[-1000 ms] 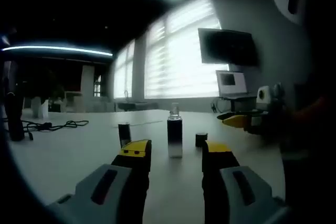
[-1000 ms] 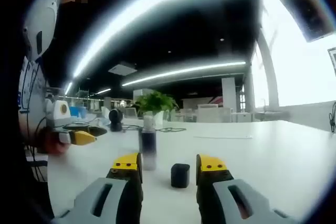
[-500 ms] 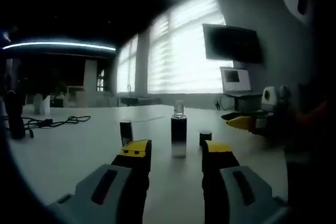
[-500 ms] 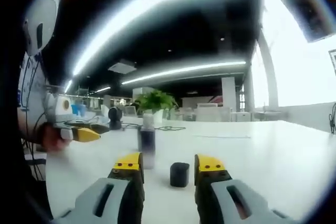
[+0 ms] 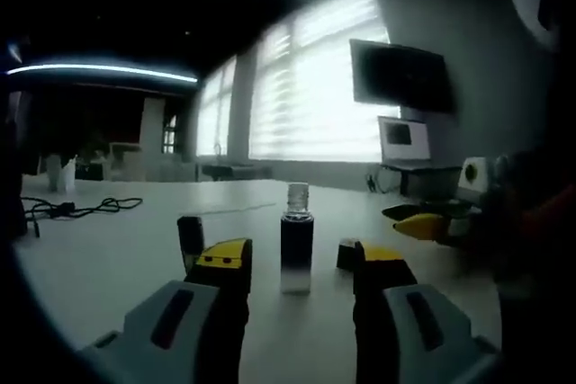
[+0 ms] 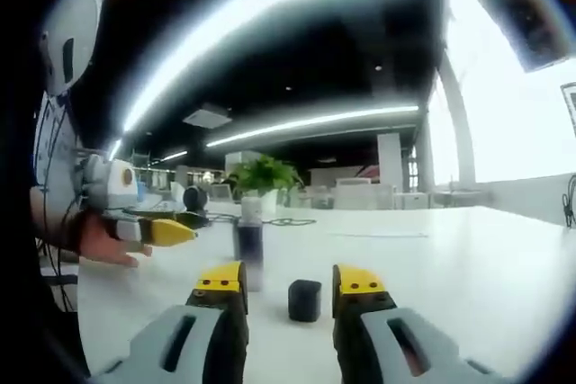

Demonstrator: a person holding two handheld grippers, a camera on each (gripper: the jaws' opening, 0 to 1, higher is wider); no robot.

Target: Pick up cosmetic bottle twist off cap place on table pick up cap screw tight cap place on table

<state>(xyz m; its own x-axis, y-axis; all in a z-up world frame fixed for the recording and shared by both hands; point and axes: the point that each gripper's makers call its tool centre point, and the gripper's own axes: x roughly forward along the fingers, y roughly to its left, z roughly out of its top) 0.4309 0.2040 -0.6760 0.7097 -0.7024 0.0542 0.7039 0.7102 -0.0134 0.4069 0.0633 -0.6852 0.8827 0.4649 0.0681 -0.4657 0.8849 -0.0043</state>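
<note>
In the left gripper view, the left gripper (image 5: 298, 263) has its jaws released, with a wide gap and nothing between them. The cosmetic bottle (image 5: 296, 239) stands upright on the white table (image 5: 108, 249) beyond the gap, at about 12 o'clock from the jaws; its neck is bare, so the cap is already off. The cap (image 5: 347, 254), small and dark, rests on the table at about 2 o'clock, partly behind the right jaw tip. Another small dark object (image 5: 189, 236) stands at about 10 o'clock. The right gripper (image 5: 421, 220) enters at 3 o'clock. In the right gripper view, the right gripper (image 6: 286, 280) is also released and empty, and the cap (image 6: 304, 299) sits on the table right in front of the gap, not yet touched. The bottle (image 6: 248, 249) stands at about 11 o'clock and the left gripper (image 6: 162, 230) at 9 o'clock. The unscrewing seems finished; picking up the cap, screwing it tight and putting the bottle down remain.
</note>
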